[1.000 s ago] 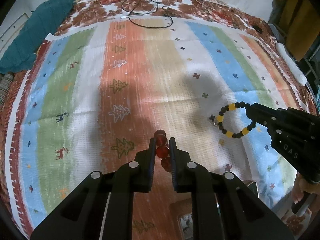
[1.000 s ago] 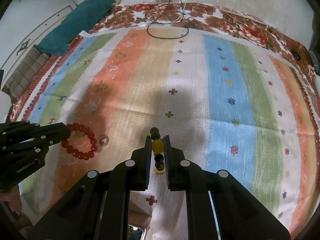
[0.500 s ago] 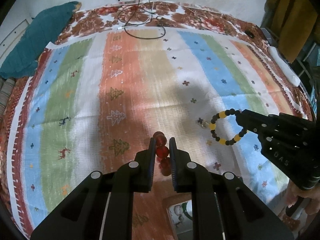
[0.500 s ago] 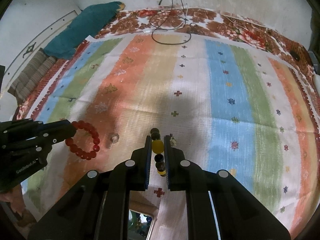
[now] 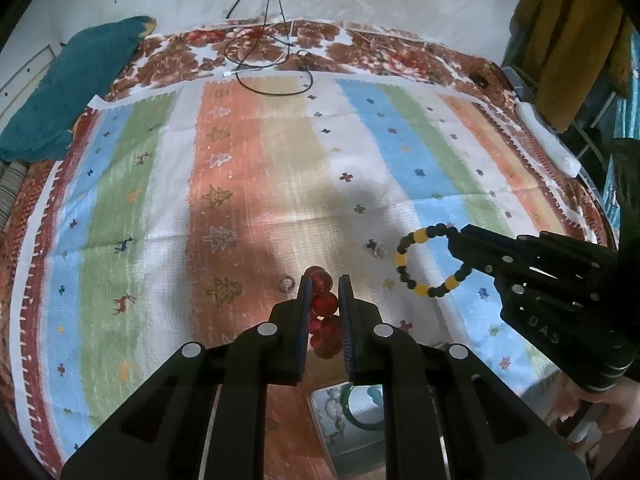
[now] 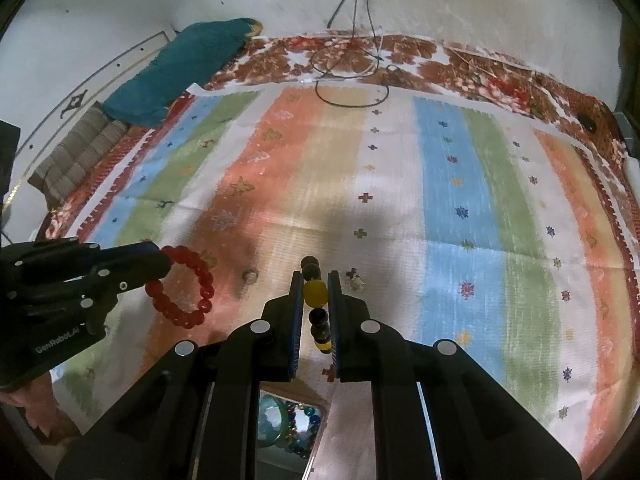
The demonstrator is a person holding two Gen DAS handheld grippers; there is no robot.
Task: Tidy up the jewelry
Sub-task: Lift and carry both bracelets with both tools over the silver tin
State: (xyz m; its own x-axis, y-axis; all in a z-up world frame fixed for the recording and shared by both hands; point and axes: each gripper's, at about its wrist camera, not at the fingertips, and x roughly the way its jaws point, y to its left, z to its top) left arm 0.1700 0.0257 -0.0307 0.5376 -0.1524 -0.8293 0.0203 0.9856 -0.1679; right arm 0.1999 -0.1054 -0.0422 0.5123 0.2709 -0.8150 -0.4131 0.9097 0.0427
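At the far left of my view a dark teal folded cloth (image 5: 68,88) lies on the edge of the bed, and beside it spreads the woven striped cotton spread (image 5: 260,184) with bands of green, white, orange and blue, small trees and crosses stitched in it. A thin black cable (image 5: 272,76) makes loops on its far border. Nothing stands between my grippers and the spread; only two small clear rings (image 5: 286,283) lie on it, near the shadows of my arms.

My left gripper (image 5: 324,288) is pinched nearly shut on the bracelet of round glossy red beads (image 5: 323,304), which hangs as a loop from the pads, off the cloth. My right gripper (image 6: 314,284) is closed the same way on the bracelet of small black beads with larger yellow ones (image 6: 316,300), also hanging free; in the left view this loop (image 5: 428,264) shows at the tip of the other tool. Below both grippers, at the lower edge, is an open box (image 6: 290,424) with green bangles and mixed beads inside, partly hidden by my fingers (image 6: 280,332).

Compared with one second before, both bracelets are held in the same manner, but the spread looks farther away, more of the white wall is in view, and the box has come into sight beneath me.

At the far right a mustard yellow garment (image 5: 576,40) hangs.
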